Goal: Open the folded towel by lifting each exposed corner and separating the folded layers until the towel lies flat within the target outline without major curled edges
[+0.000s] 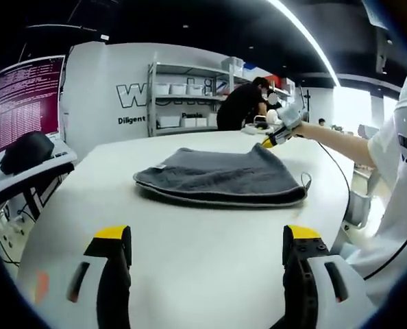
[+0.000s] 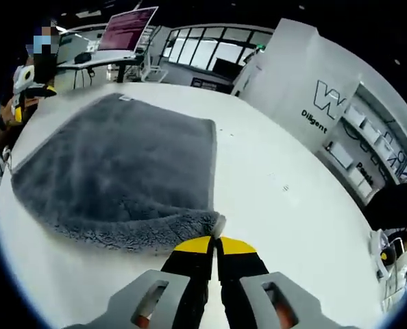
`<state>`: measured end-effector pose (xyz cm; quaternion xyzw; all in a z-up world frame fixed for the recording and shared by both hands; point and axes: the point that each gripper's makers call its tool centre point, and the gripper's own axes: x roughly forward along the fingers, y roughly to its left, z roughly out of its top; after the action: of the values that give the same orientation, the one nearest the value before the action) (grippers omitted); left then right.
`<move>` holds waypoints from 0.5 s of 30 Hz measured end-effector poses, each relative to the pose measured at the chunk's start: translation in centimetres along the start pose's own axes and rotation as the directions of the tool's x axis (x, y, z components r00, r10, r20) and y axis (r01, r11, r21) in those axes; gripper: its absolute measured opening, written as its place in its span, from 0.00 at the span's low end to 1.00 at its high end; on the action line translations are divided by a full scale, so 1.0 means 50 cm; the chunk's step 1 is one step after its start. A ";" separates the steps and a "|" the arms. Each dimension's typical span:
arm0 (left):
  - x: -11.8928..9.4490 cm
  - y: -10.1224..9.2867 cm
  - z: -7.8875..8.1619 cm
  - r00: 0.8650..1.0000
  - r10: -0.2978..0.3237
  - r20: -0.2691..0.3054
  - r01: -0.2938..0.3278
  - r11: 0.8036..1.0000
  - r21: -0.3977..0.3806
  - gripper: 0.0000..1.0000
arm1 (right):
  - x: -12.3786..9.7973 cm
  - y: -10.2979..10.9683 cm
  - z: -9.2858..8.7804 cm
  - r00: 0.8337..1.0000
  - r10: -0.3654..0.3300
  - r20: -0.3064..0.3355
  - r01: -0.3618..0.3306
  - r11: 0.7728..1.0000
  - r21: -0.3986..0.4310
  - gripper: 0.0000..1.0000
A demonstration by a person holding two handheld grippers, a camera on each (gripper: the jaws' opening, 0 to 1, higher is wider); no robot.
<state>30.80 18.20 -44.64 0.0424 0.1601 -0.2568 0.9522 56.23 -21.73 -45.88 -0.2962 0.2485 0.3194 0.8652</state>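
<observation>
A grey folded towel (image 1: pixel 220 177) lies on the white table (image 1: pixel 190 274), its layers stacked and a small loop at its right edge. My left gripper (image 1: pixel 207 236) hovers low over the table well short of the towel, jaws wide apart and empty. In the right gripper view the towel (image 2: pixel 121 171) spreads to the upper left. My right gripper (image 2: pixel 216 245) is shut on its near corner (image 2: pixel 216 223). In the left gripper view that right gripper (image 1: pixel 277 131), held on an outstretched arm, sits at the towel's far right corner, which is raised slightly.
A side desk holds a monitor with a pink screen (image 1: pixel 22 103) and a black object (image 1: pixel 27 151). Shelves (image 1: pixel 186 96) and a person in black (image 1: pixel 241 103) stand behind the table. The person's white sleeve (image 1: pixel 395 157) is at the right. The table's rounded edge (image 1: pixel 344 205) is near.
</observation>
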 end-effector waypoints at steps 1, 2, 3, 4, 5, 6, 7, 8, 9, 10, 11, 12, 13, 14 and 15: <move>0.000 0.001 -0.001 1.000 0.002 -0.003 -0.002 1.000 0.000 0.90 | 0.005 -0.006 0.002 1.000 -0.003 -0.002 0.003 1.000 -0.004 0.00; 0.001 0.001 -0.002 1.000 0.003 -0.005 -0.003 1.000 -0.002 0.90 | 0.011 -0.013 0.005 1.000 -0.004 -0.005 0.004 1.000 -0.004 0.00; 0.001 0.002 -0.003 1.000 0.003 -0.006 -0.003 1.000 -0.005 0.90 | 0.018 -0.020 0.007 1.000 -0.007 -0.009 0.007 1.000 -0.006 0.00; 0.001 0.002 -0.003 1.000 0.002 -0.007 -0.002 1.000 -0.007 0.90 | 0.025 -0.028 0.010 1.000 -0.011 -0.010 0.011 1.000 -0.010 0.00; 0.001 0.002 -0.004 1.000 0.001 -0.008 -0.001 1.000 -0.008 0.90 | 0.035 -0.038 0.014 1.000 -0.015 -0.016 0.015 1.000 -0.013 0.00; 0.002 0.002 -0.005 1.000 0.002 -0.008 -0.002 1.000 -0.008 0.90 | 0.041 -0.043 0.016 1.000 -0.017 -0.020 0.017 1.000 -0.017 0.00; 0.003 0.003 -0.006 1.000 0.003 -0.008 -0.004 1.000 -0.009 0.90 | 0.052 -0.054 0.021 0.999 -0.025 -0.023 0.025 0.999 -0.027 0.00; 0.005 0.004 -0.007 1.000 0.005 -0.009 -0.005 1.000 -0.011 0.90 | 0.062 -0.062 0.026 0.999 -0.028 -0.027 0.027 0.999 -0.029 0.00; 0.006 0.005 -0.008 1.000 0.006 -0.009 -0.006 1.000 -0.014 0.90 | 0.071 -0.069 0.030 0.999 -0.030 -0.029 0.029 0.999 -0.030 0.00; 0.008 0.007 -0.010 1.000 0.010 -0.010 -0.010 1.000 -0.020 0.90 | 0.080 -0.075 0.035 0.999 -0.032 -0.030 0.031 0.999 -0.030 0.00; 0.010 0.008 -0.011 1.000 0.011 -0.012 -0.012 1.000 -0.024 0.90 | 0.090 -0.081 0.040 0.999 -0.033 -0.030 0.032 0.999 -0.030 0.00; 0.011 0.009 -0.012 1.000 0.012 -0.013 -0.013 1.000 -0.028 0.90 | 0.096 -0.084 0.044 0.999 -0.033 -0.029 0.032 0.999 -0.027 0.00; 0.012 0.010 -0.012 1.000 0.012 -0.014 -0.013 0.999 -0.031 0.90 | 0.107 -0.089 0.049 0.999 -0.033 -0.027 0.032 0.999 -0.026 0.00; 0.012 0.010 -0.012 1.000 0.012 -0.014 -0.013 0.999 -0.032 0.90 | 0.117 -0.093 0.055 0.999 -0.034 -0.026 0.033 0.999 -0.026 0.00; 0.012 0.012 -0.012 1.000 0.013 -0.014 -0.013 0.999 -0.031 0.90 | 0.130 -0.097 0.062 0.999 -0.038 -0.029 0.037 0.999 -0.029 0.00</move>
<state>31.42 18.50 -45.39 0.0304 0.1704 -0.2477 0.9532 64.74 -20.05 -46.02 -0.3176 0.2510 0.3024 0.8629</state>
